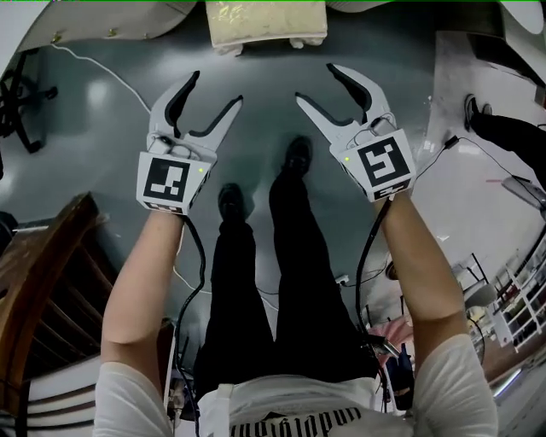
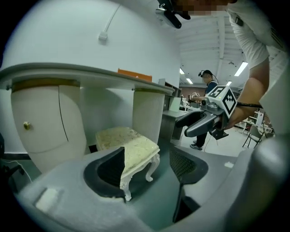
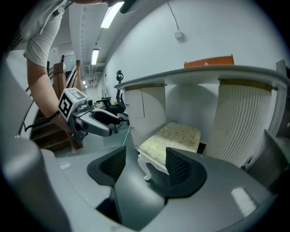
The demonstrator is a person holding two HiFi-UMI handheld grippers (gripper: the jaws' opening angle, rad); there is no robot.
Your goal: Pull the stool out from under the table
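Observation:
The stool [image 1: 266,21] has a cream cushion and white carved legs and stands under the white table [image 1: 34,26], between its fluted legs. Both grippers hover over the grey floor short of the stool and touch nothing. My left gripper [image 1: 217,87] is open and empty; in the left gripper view the stool [image 2: 131,147] shows beyond its spread jaws. My right gripper [image 1: 315,83] is open and empty too, with the stool [image 3: 174,138] ahead between its jaws. Each gripper view also catches the other gripper out to the side.
The person's black-trousered legs [image 1: 256,282] stand behind the grippers. Dark wooden furniture [image 1: 43,282] is at the left and a black office chair [image 1: 17,94] at the far left. A white cable [image 1: 94,64] lies on the floor. An orange object [image 3: 208,61] lies on the tabletop.

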